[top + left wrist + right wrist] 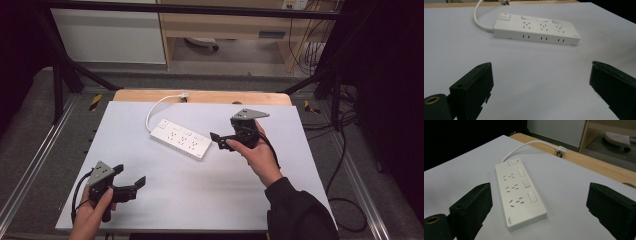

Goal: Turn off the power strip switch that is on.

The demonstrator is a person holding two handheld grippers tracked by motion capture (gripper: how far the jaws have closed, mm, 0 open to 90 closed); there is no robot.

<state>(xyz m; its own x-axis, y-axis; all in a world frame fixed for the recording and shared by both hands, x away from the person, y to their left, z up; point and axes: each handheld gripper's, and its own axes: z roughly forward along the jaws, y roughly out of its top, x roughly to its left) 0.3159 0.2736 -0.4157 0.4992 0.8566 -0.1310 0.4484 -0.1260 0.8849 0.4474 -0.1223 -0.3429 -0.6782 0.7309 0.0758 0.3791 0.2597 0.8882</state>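
We see a white power strip lying flat on the white desk, set at a slant near the middle of the far half. Its face carries three socket groups, three rocker switches and one square button at the cable end; in the left gripper view the strip shows its long side with paired slots. A white cable loops from the far end of the strip towards the wooden edge behind the desk, where its plug rests; in the right gripper view the plug lies on the wood.

We hold the right gripper just beside the near right end of the strip, not touching it. Its fingers are spread wide with nothing between them, and the strip lies between and beyond them in the right gripper view. The right hand grips the body from below.

We hold the left gripper near the near left corner of the desk, well apart from the strip. Its fingers likewise stand released, with bare desk between them. The left hand wraps the handle.

Beyond the desk lie a grey floor and a wooden cabinet.
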